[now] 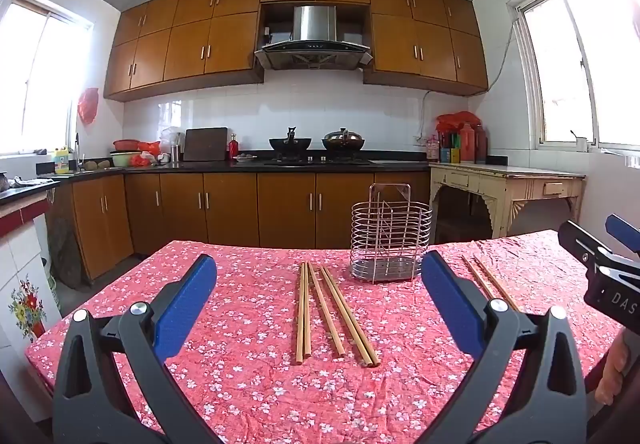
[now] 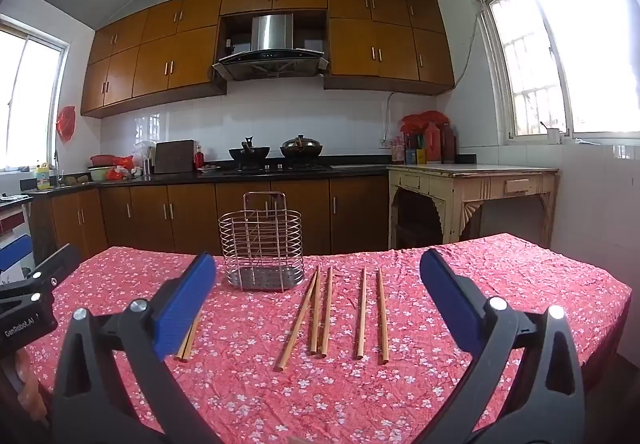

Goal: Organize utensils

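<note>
Both tools are spread as wide as they go and gripping nothing, hovering above the near edge of the surface (image 1: 248, 396), probably lining up a first pick. The left tool (image 1: 320, 308) looks at five bamboo chopsticks (image 1: 320, 316) lying loose on the floral cloth; the right tool (image 2: 316, 308) faces five more (image 2: 328, 316). The wire chopstick holder (image 2: 262, 244) stands upright between the two bunches, towards the far edge, likely so either side can drop sticks in. It looks empty.
</note>
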`<state>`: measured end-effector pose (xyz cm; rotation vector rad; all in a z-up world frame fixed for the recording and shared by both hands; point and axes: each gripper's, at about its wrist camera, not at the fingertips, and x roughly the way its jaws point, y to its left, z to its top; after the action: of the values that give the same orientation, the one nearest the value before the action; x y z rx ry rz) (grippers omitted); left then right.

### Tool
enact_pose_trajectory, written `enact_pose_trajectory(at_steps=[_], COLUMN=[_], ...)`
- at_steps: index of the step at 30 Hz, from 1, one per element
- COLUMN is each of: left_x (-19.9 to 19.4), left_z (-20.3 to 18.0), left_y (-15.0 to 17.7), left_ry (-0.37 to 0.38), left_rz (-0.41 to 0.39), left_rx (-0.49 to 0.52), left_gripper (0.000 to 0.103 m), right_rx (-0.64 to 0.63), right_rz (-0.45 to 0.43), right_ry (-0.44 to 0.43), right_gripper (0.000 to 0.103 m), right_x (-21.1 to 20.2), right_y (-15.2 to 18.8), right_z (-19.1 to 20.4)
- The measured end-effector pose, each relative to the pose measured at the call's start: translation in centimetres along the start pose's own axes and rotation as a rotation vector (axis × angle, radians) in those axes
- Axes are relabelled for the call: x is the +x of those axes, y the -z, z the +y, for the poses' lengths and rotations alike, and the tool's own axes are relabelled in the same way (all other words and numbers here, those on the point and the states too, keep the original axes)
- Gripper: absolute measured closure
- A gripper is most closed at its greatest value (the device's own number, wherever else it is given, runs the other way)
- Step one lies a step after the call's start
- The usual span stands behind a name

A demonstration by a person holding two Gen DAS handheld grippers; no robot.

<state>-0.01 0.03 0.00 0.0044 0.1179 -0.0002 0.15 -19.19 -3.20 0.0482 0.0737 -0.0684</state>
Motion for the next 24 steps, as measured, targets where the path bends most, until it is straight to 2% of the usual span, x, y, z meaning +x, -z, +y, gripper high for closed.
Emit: enact_pose_trajectory(at_steps=[24], left_x=[0.30], left_z=[-0.03], left_y=[0.06], left_ry=[0.003], left_rz=[0.009], left_rx=[-0.003], left_gripper=[0.002], right_rx=[0.005], right_rz=[0.008], right_ry=[0.000], right_gripper=[0.004], right_x=[0.01], right_y=[-0.03], right_z=[-0.06])
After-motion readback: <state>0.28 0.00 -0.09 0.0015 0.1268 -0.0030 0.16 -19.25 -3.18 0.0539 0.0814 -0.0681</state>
